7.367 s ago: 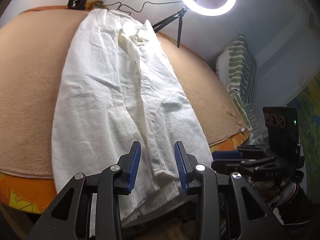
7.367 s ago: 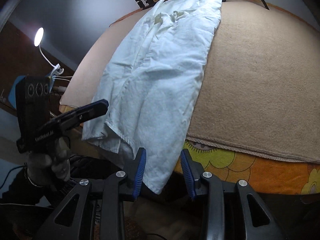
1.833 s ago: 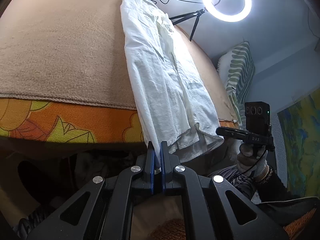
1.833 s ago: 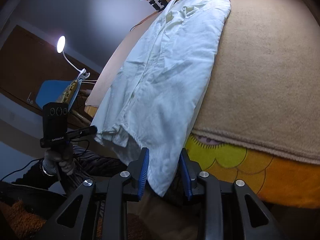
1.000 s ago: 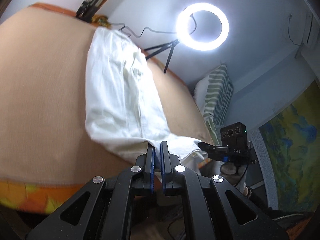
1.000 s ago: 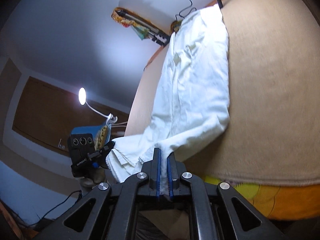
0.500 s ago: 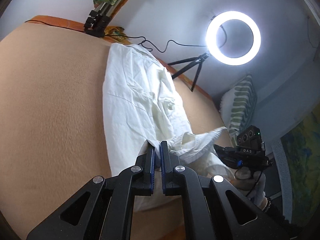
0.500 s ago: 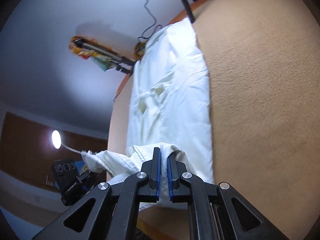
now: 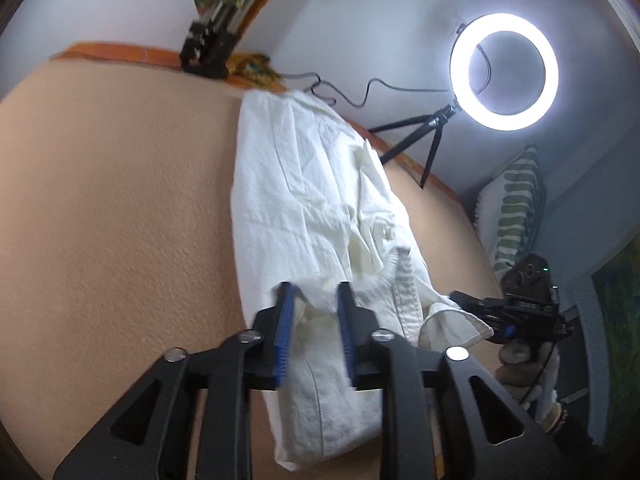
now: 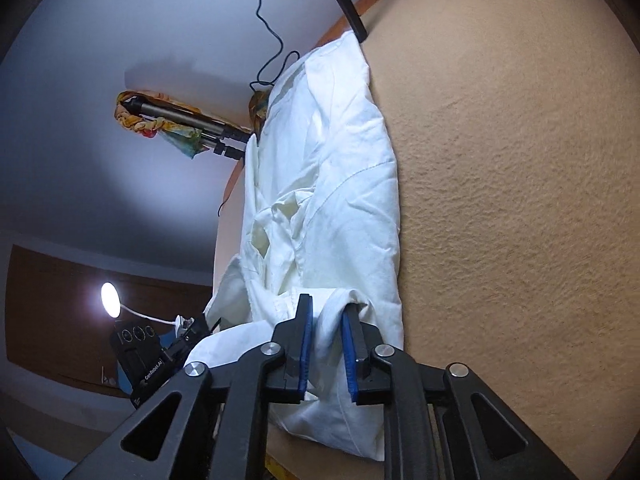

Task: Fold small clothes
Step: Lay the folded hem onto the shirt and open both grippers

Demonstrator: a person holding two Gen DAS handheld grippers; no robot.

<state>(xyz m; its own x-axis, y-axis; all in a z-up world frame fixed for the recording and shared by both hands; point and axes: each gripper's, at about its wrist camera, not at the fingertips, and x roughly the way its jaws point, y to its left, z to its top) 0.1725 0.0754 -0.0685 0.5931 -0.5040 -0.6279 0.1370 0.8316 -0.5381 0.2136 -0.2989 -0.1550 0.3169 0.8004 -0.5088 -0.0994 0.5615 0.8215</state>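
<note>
White trousers (image 9: 304, 184) lie lengthwise on the tan blanket (image 9: 112, 208) covering the bed, waist end toward 12 o'clock, the near leg ends folded back up over the body of the garment.

Left gripper (image 9: 314, 330): blue pads apart, bunched hem fabric sits between them and under the tips; nothing clamped. In the right wrist view the same gripper (image 10: 188, 340) shows at 8 o'clock, its tip against the folded cloth edge.

Right gripper (image 10: 325, 350): pads apart too, a fold of white cloth runs through the gap (cloth touches the pads, but they are not pinching it). In the left wrist view it (image 9: 472, 308) sits at 4 o'clock, tip at a loose hem corner; whether that corner is pinched can't be told from this angle.

Trousers (image 10: 328, 184) in the right view: pocket lining and fly area bunched around the middle, folded edge nearest the camera at 6 o'clock.

Background: lit ring light (image 9: 504, 72) on a small tripod at 1 o'clock, cable trailing to the trouser top; striped pillow (image 9: 512, 208) at 3 o'clock; folded tripod (image 10: 188, 120) with colourful cloth at 10 o'clock in the right view, desk lamp (image 10: 110, 294) at 8 o'clock.
</note>
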